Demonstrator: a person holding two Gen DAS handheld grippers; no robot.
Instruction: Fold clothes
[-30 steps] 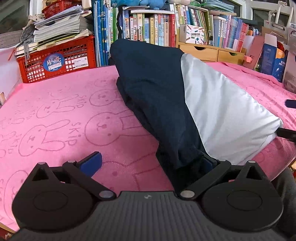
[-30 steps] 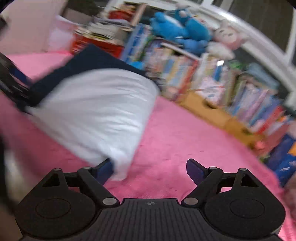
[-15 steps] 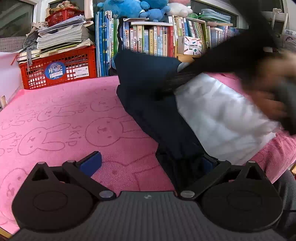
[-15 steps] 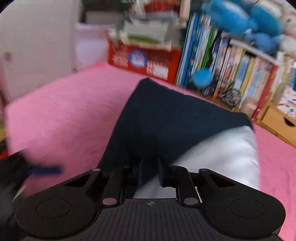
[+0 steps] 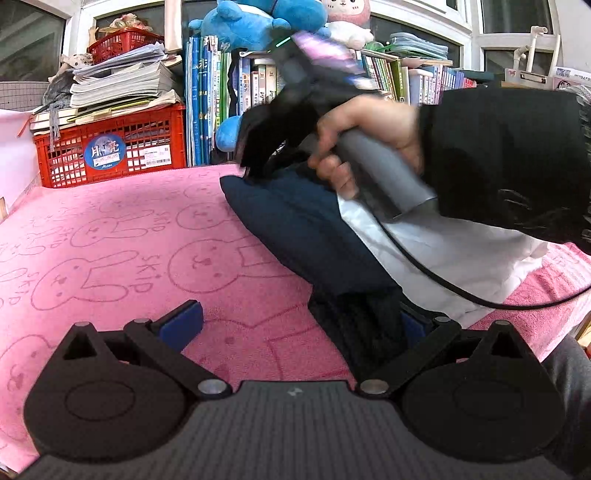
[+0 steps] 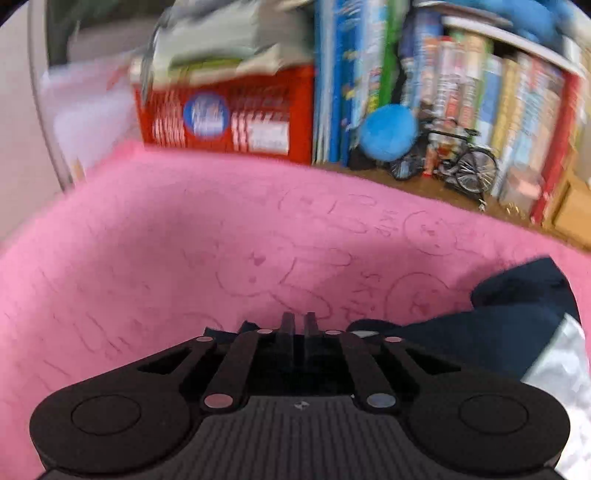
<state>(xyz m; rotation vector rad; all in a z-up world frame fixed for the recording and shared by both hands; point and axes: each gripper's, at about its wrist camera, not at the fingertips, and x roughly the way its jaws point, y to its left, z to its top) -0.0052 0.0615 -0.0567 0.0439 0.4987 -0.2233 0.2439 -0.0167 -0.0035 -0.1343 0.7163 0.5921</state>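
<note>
A navy and white garment [image 5: 317,236] lies half folded on the pink bunny-print blanket [image 5: 110,236]. My left gripper [image 5: 295,321] is open at the near edge; its right finger is under or against the garment's dark near corner and its left finger rests on bare blanket. My right gripper [image 6: 299,325] has its fingers closed together; dark cloth sits right under them, but a grip is not clear. In the left wrist view the right gripper [image 5: 258,147] presses down on the garment's far navy end, held by a hand. The garment also shows at the right of the right wrist view [image 6: 517,332].
A red crate [image 5: 110,147] stacked with papers stands at the blanket's back left. A row of books [image 5: 207,99] and blue plush toys [image 5: 255,22] line the back. A small toy bicycle [image 6: 465,170] stands by the books. A cable [image 5: 443,284] crosses the white cloth.
The right gripper closed, swung over the garment to its far navy end and came down there. The garment's raised far part now lies lower. The left gripper has stayed put.
</note>
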